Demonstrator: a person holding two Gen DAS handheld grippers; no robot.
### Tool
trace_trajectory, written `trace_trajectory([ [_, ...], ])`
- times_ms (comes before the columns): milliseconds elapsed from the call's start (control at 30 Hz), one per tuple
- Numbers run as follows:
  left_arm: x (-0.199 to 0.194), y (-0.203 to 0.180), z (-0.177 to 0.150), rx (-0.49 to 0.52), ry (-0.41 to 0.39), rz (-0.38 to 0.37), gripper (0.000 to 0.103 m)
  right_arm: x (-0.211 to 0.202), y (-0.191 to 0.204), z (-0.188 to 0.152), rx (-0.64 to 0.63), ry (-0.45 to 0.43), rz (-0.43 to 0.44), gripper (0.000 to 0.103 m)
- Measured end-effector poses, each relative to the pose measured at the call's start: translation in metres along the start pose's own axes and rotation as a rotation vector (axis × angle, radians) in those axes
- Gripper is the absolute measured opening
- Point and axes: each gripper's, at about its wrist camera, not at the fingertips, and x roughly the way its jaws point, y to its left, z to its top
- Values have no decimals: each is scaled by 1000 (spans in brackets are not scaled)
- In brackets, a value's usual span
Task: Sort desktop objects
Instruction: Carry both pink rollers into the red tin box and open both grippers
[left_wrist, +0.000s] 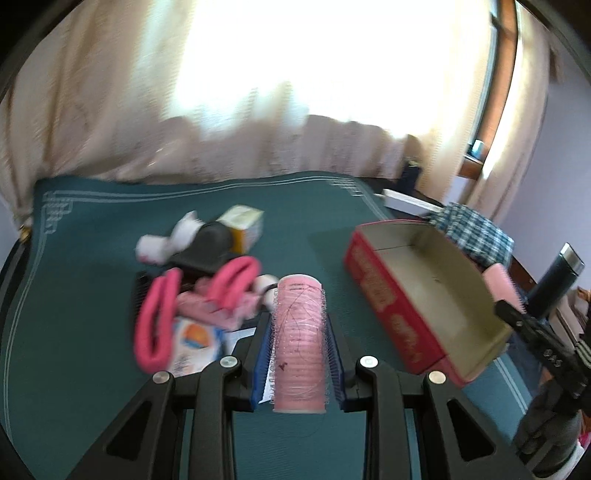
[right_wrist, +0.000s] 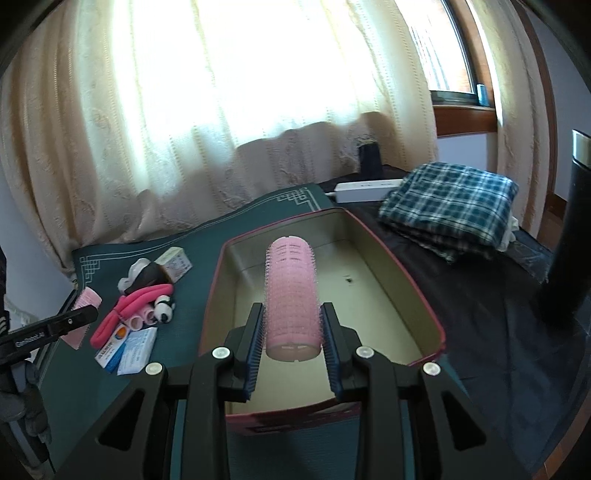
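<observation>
This is a room in a home, probably a bedroom or a living room. A long cream curtain (right_wrist: 207, 122) hangs in front of a bright window with a brown wooden frame (right_wrist: 463, 114). A folded plaid cloth (right_wrist: 448, 206) lies on a dark surface beside a white power strip (right_wrist: 365, 190). On the green mat (left_wrist: 110, 206) lie personal things: pink foam hair curlers (left_wrist: 162, 317), a small panda toy (right_wrist: 165, 308) and medicine boxes (right_wrist: 125, 349).

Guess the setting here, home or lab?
Likely a home room, perhaps a bedroom desk: lace curtains over a sunlit window, a folded plaid cloth on the table, and hair rollers being sorted into a red box.
</observation>
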Motion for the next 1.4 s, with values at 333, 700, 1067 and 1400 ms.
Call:
trace_trajectory([
  [333, 19, -61, 9, 91, 29, -81, 29, 6, -21, 4, 20, 4, -13, 33],
  [700, 40, -113, 13, 166, 59, -162, 29, 8, -32, 6, 38, 4, -17, 33],
  [1067, 50, -134, 7, 180, 75, -198, 67, 3, -39, 7, 80, -18, -42, 60],
  [1400, 45, -121, 6, 149, 77, -194, 67, -3, -31, 5, 78, -24, -37, 61],
])
